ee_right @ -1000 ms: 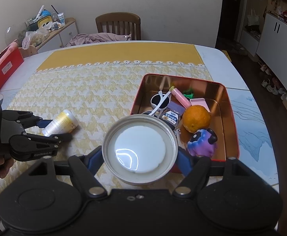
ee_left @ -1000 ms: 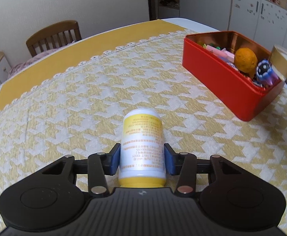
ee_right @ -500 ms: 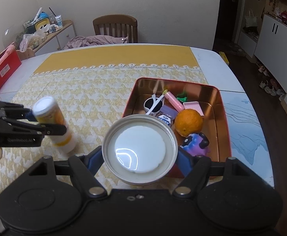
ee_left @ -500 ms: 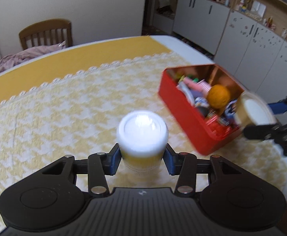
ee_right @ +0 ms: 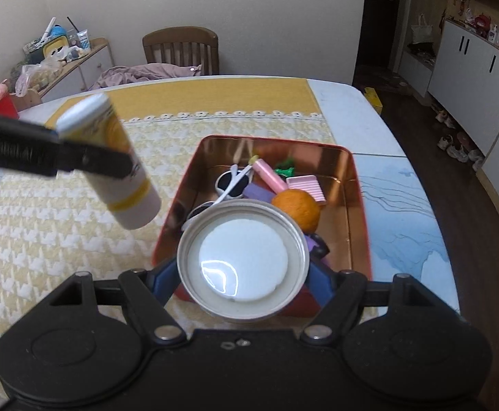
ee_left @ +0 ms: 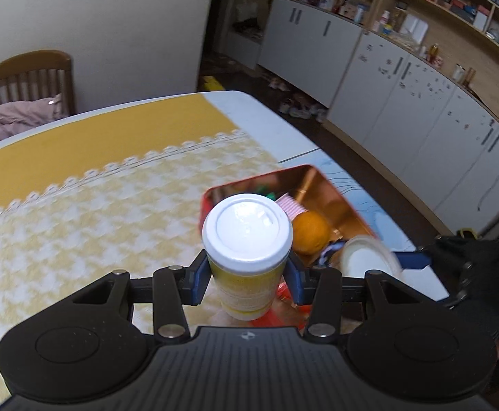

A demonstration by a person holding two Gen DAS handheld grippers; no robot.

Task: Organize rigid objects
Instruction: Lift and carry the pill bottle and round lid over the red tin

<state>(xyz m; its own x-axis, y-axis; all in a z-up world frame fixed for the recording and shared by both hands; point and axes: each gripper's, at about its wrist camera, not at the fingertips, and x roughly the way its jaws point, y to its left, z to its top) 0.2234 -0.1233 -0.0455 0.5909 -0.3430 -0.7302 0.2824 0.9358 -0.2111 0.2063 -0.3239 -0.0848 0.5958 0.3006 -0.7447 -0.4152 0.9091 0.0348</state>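
Observation:
My left gripper [ee_left: 247,279] is shut on a white-capped bottle with a yellow label [ee_left: 247,239] and holds it in the air, cap towards the camera, just short of the red tin box [ee_left: 338,191]. In the right wrist view the bottle [ee_right: 123,178] hangs tilted to the left of the box [ee_right: 360,205], with a black left finger [ee_right: 78,159] across it. My right gripper [ee_right: 242,282] is shut on a round metal tin with a white inside [ee_right: 242,263], held over the box's near edge.
The box holds an orange [ee_right: 297,209], sunglasses [ee_right: 232,185], pink items and a purple toy. A yellow and white patterned cloth [ee_right: 61,239] covers the table. A wooden chair [ee_right: 181,48] stands at the far side, and white cabinets [ee_left: 403,109] line the right.
The bottle lay on the cloth between the left fingers; now it is lifted, turned cap-up and carried right towards the red box. The right gripper with the round tin has barely shifted.

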